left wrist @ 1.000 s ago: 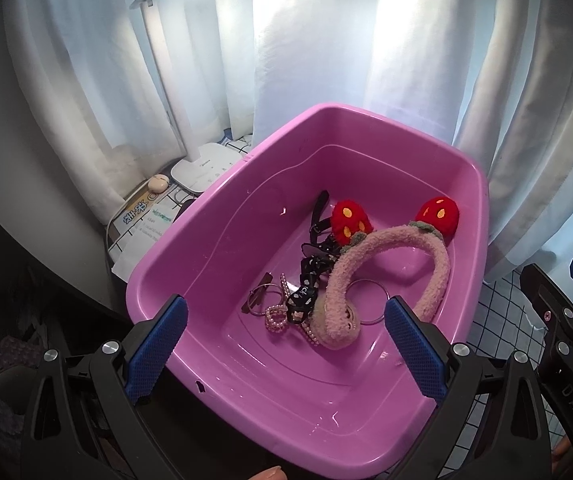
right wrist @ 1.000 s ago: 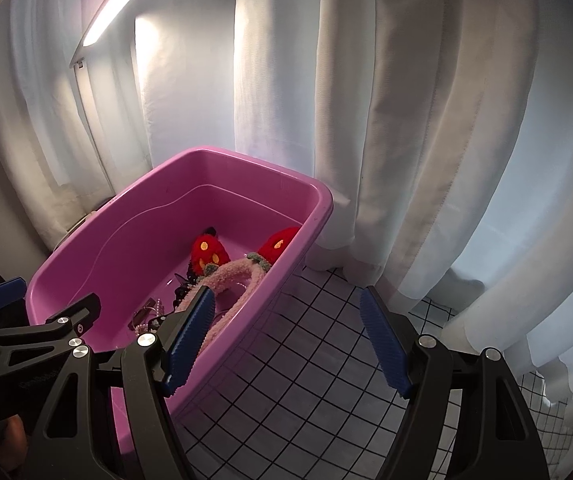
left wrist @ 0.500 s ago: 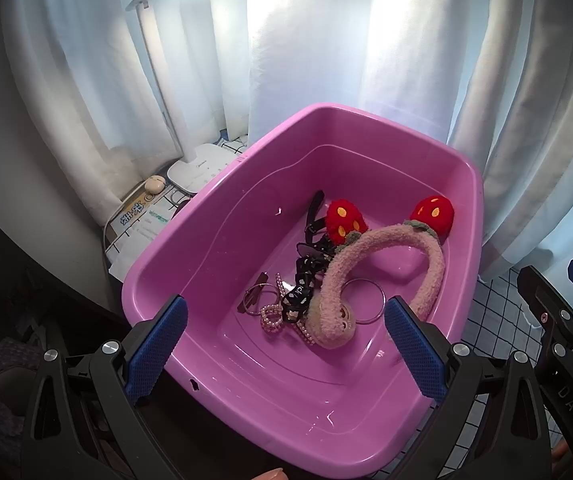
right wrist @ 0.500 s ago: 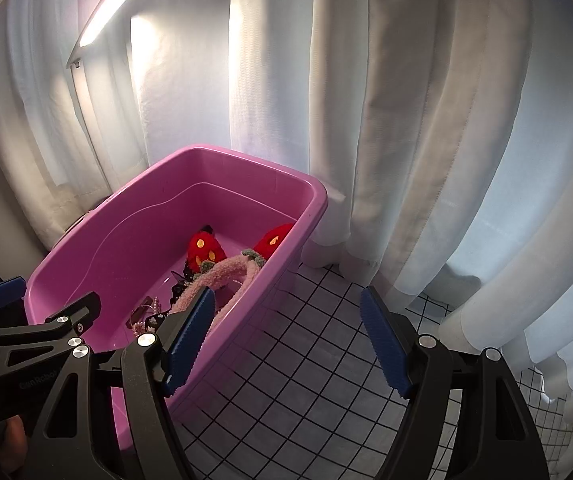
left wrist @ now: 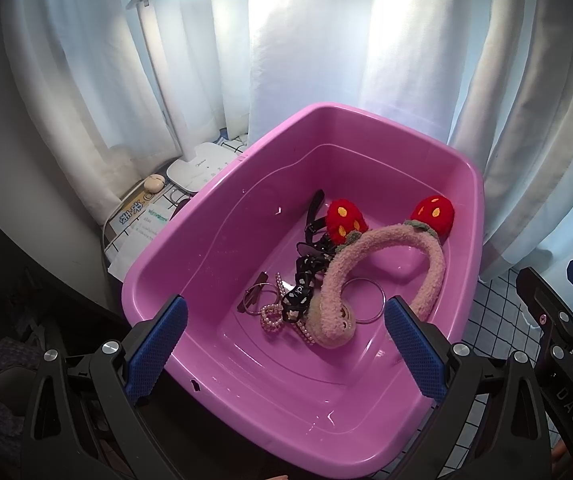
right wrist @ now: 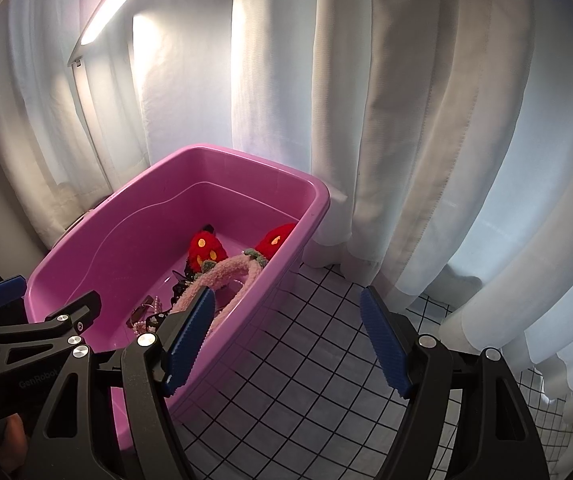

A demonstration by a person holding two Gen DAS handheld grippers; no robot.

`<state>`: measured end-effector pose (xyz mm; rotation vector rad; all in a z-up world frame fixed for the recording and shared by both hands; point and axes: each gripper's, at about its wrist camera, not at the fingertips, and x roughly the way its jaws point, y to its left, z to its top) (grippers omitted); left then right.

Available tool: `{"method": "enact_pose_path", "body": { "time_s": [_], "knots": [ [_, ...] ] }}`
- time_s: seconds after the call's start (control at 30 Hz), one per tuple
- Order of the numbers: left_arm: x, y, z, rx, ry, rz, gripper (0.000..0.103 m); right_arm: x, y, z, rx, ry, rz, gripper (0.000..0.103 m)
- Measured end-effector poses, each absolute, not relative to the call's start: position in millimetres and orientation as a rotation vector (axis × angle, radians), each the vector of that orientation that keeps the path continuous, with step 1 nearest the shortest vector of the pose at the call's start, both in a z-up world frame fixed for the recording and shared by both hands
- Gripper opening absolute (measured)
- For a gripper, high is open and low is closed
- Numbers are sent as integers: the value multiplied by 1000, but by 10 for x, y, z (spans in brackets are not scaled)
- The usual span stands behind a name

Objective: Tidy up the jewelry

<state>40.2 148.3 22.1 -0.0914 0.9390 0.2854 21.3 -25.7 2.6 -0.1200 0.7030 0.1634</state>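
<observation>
Jewelry: heaped in the middle of the pink tub (left wrist: 462, 184), every piece lying on the tub floor and nothing lifted out.
Headband: fuzzy pink headband (left wrist: 366, 252) arched across the heap, two red strawberry puffs (left wrist: 344, 218) at its top, one end resting on the other pieces.
Small pieces: pearl strand (left wrist: 272, 318) curled at the near-left of the heap, black patterned ribbon (left wrist: 302, 276) running up the centre, thin metal ring (left wrist: 378, 300) lying flat under the arch.
Left claw: left claw (left wrist: 284, 354) hovers over the tub's near rim, blue pads spread wide, nothing between them.
Right claw: right claw (right wrist: 286, 340) hangs over the checked desk (right wrist: 306, 360) just right of the tub, jaws wide apart, gripping nothing.
Backdrop: white curtain (right wrist: 406, 120) behind everything, a lit lamp (right wrist: 110, 10) upper left.
Left of tub: white device (left wrist: 200, 168) and papers beside it.
</observation>
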Motion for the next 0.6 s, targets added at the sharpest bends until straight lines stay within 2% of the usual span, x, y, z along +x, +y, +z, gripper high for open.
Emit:
{"method": "enact_pose_path", "body": {
  "time_s": [0.6],
  "knots": [
    [428, 1514, 213, -90, 944, 279, 97, 217, -249, 21, -120, 704, 163, 71]
  ]
}}
